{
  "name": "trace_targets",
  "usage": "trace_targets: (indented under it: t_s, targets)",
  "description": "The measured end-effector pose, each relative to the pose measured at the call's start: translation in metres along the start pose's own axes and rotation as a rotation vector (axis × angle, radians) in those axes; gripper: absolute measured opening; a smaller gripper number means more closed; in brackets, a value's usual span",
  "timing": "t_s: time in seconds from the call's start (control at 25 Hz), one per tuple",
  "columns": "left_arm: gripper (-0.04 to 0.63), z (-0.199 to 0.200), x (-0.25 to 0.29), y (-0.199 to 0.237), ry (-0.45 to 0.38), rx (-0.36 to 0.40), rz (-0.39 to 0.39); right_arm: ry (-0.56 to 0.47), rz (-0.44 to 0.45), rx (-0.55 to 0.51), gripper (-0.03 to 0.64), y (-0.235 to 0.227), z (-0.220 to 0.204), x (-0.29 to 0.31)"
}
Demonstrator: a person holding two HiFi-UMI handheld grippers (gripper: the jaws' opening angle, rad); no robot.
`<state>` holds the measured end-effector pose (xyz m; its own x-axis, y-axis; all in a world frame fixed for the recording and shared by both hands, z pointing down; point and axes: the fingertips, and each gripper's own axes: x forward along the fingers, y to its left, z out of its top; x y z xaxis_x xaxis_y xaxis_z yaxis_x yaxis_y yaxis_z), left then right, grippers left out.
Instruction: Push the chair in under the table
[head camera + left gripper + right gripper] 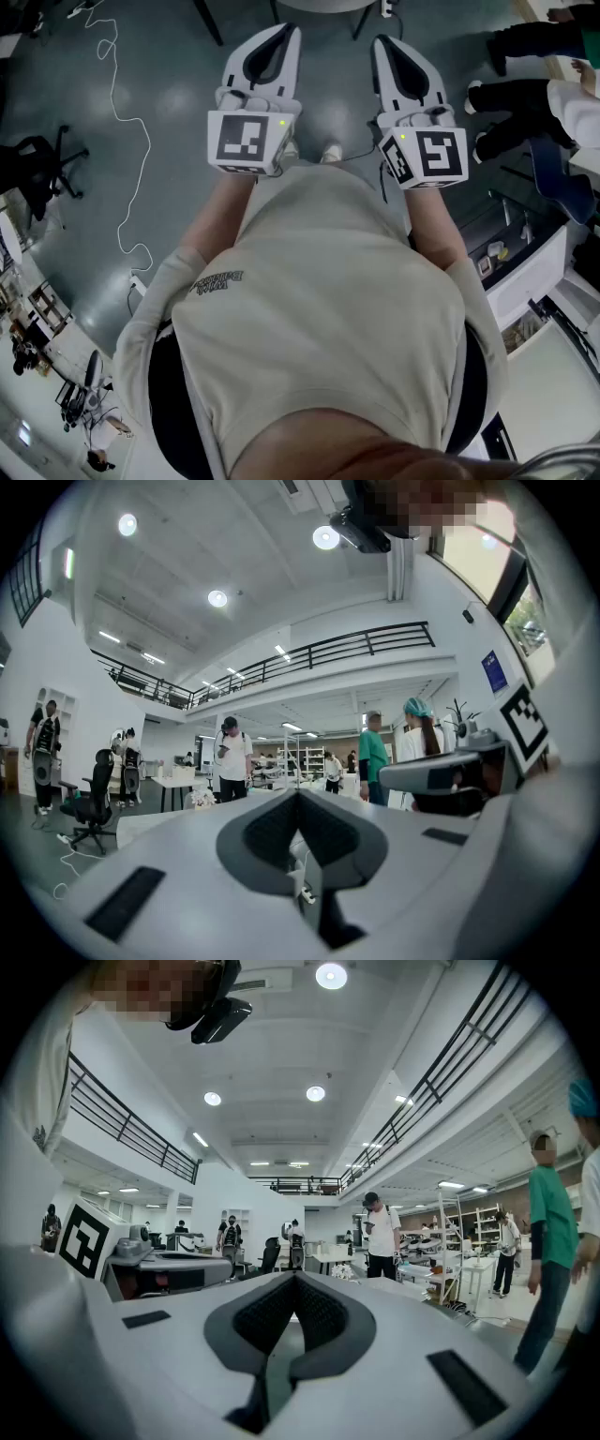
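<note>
Head view, left to right: a black office chair (39, 167) stands on the grey floor (169, 94) at the far left edge. It is the only chair I can make out here, well apart from both my grippers and touched by neither. A white cable (117, 103) trails over the floor between the chair and me. My left gripper (283, 33) is held level ahead of my beige shirt (319, 300), with its jaws pressed together and nothing between them. My right gripper (384, 45), just beside it, is likewise closed and empty. Beyond both tips, at the top edge, show the pale rim and dark legs of what appears to be a bench (328, 4). At the far right are bystanders' legs (516, 103). Left gripper view: a black office chair at the left, a person in a white shirt (232, 759) beyond my closed jaws, my right gripper alongside at the right. Right gripper view: my left gripper at the left, closed jaws at centre, and a person in a green top (548, 1208) at the right.
</note>
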<state>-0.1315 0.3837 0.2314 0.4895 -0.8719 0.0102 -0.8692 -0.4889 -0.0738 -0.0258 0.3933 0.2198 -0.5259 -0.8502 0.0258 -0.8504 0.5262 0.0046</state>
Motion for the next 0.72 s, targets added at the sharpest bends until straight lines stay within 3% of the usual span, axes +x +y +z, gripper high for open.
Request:
trace_targets:
  t_s: [0.72]
  targets:
    - [0.011,-0.005,0.001,-0.017,0.040,0.027,0.018,0.009,0.006,0.011,0.009,-0.014,-0.009,-0.014]
